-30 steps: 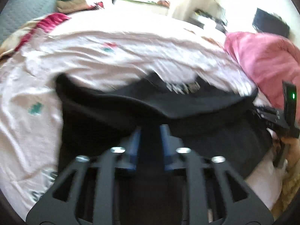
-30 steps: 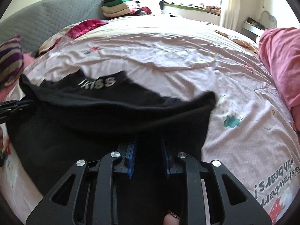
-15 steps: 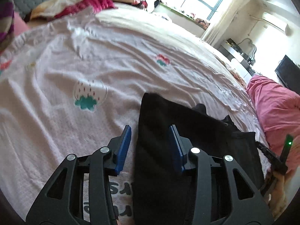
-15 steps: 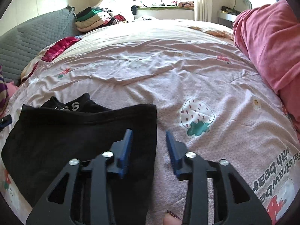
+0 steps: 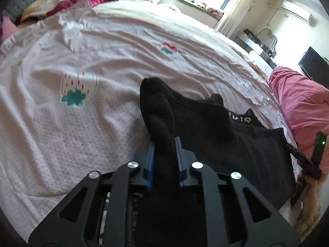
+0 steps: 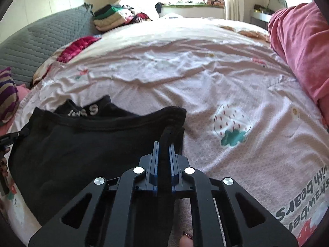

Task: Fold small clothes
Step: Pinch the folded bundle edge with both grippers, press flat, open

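A small black garment (image 5: 216, 135) with white lettering lies bunched on the pink bedsheet (image 5: 102, 65). My left gripper (image 5: 164, 144) is shut on its left edge, and the cloth rises in a fold between the blue pads. In the right wrist view the same garment (image 6: 82, 148) lies to the left, and my right gripper (image 6: 163, 150) is shut on its right corner, with a black strip pinched between the pads. The other gripper (image 5: 308, 160) shows at the right edge of the left wrist view.
A pink blanket (image 6: 298, 47) is heaped on the bed's right side. A grey headboard (image 6: 41, 39), a striped pillow (image 6: 7, 94), a red cloth (image 6: 78, 47) and a stack of folded clothes (image 6: 111, 16) lie at the far left. A window is at the back.
Half a second ago both grippers stood open over the flat garment. Now both have shut on its edges, and the cloth is bunched up between the pads.
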### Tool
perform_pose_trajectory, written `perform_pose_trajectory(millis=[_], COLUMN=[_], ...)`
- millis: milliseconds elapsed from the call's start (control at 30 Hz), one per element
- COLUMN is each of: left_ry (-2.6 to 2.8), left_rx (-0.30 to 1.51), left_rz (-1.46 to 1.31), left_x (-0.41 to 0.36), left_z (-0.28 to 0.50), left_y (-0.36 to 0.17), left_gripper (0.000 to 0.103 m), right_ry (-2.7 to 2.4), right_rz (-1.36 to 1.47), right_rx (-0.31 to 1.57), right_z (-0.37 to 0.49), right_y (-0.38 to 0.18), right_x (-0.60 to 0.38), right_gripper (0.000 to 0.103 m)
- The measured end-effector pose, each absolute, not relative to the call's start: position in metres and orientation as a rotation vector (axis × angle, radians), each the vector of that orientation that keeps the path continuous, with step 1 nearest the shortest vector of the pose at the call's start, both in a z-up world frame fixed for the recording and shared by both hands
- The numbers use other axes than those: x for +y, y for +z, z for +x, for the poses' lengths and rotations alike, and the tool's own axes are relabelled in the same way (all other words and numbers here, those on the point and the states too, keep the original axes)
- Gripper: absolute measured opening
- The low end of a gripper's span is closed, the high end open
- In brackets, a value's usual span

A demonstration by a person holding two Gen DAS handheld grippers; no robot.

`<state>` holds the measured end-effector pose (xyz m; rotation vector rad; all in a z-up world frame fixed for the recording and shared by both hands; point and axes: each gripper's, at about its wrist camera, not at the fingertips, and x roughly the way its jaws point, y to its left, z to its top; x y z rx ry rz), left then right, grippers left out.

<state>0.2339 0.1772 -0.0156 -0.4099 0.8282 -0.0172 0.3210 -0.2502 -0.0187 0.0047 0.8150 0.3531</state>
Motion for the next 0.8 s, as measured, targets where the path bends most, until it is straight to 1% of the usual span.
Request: perform_pose_trajectory(millis=[67,233,300,467,600,633,667,733,767,800], left_ry=[-0.020,-0.012,0.007,0.051,0.071,0.081,0.085,0.086,0.085,0.085], left_rx=[0.789,0.711,0.725,0.827,0.842,0.844,0.852,0.858,0.861,0.863], left_rz=[-0.404,-0.391,-0.391,-0.417,-0.398,-0.385,-0.375,-0.365,-0.362,-0.360], left_x=[0.178,0.184,0.186,0.189,0.187,0.186,0.185,0.183,0.181,0.180], left_z=[0.231,0.227,0.229,0.238,0.235,0.234,0.233,0.231,0.230,0.229], left_y=[-0.008,0.007,0.001,-0.026,-0.025,-0.023,-0.022,-0.019,-0.019,-0.018], left_gripper=[0.005,0.005,0.005,0.006,0.014,0.017,0.018,0.023,0.025,0.030], right_ry=[0.347,0.326,0.302,0.254,0.215,0.207,0.197,0.185,0.173,0.163], right_rz=[0.018,0.043,0.004,-0.086,-0.114,-0.118,-0.124,-0.132,-0.138,-0.138], right_rx=[0.780,0.722,0.735,0.797,0.811,0.817,0.819,0.817,0.817,0.816], right_z=[0.320,0.323,0.325,0.328,0.325,0.324,0.324,0.322,0.320,0.319], right_y=[-0.012,-0.003,-0.008,-0.025,-0.030,-0.031,-0.032,-0.033,-0.032,-0.031], right_x=[-0.253,-0.256,-0.253,-0.242,-0.240,-0.240,-0.239,-0.239,-0.239,-0.240], right_gripper=[0.006,0.006,0.006,0.007,0.010,0.012,0.016,0.019,0.025,0.028])
